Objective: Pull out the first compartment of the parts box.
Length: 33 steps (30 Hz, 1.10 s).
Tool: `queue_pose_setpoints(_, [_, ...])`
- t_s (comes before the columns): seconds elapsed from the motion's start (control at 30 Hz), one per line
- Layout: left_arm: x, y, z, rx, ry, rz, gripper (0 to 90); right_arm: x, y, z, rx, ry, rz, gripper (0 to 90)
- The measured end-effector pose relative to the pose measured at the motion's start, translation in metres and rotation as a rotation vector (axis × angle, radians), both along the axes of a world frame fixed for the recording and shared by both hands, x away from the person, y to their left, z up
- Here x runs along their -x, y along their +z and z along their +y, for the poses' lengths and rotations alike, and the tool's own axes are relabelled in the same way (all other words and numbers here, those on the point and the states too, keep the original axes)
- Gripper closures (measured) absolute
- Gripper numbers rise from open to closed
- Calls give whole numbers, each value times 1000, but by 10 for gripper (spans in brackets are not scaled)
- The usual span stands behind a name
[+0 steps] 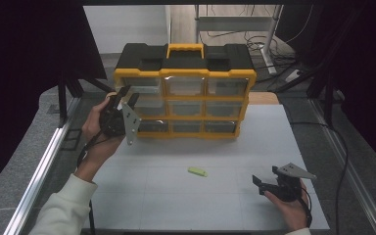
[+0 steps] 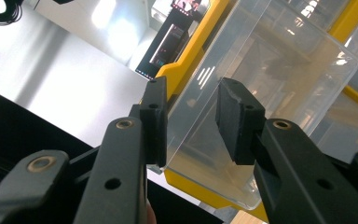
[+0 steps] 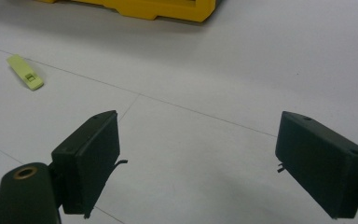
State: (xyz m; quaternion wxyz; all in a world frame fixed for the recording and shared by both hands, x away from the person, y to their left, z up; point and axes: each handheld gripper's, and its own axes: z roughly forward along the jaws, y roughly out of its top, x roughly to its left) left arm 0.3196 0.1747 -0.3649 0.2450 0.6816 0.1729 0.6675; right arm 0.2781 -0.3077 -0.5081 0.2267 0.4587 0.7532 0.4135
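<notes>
A grey counter (image 1: 215, 147) carried a yellow-and-black drawer cabinet (image 1: 184, 93) at twelve o'clock, its black top and yellow handle facing the far edge; no legible writing appeared on it. Nine clear drawers filled its front in three rows. At ten o'clock the left tool (image 1: 127, 98) met the left column, its jaws partly closed around the corner of a clear plastic drawer (image 2: 261, 107) drawn out of the frame; whether the pads (image 2: 156, 121) actually pressed the wall could not be told. Open counter stretched across the middle and near side. At four o'clock the right tool (image 1: 264, 182) rested low in the person's hand, jaws spread wide and holding nothing. A small lime-green clip (image 1: 197, 171) lay alone at six o'clock, well apart from both tools.
</notes>
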Motion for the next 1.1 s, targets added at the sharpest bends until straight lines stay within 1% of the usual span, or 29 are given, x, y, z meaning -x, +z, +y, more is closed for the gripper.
queue_pose_setpoints(1.1, [14,0,2,-1,-21,1,645,0,0,0,0,-3,2,139])
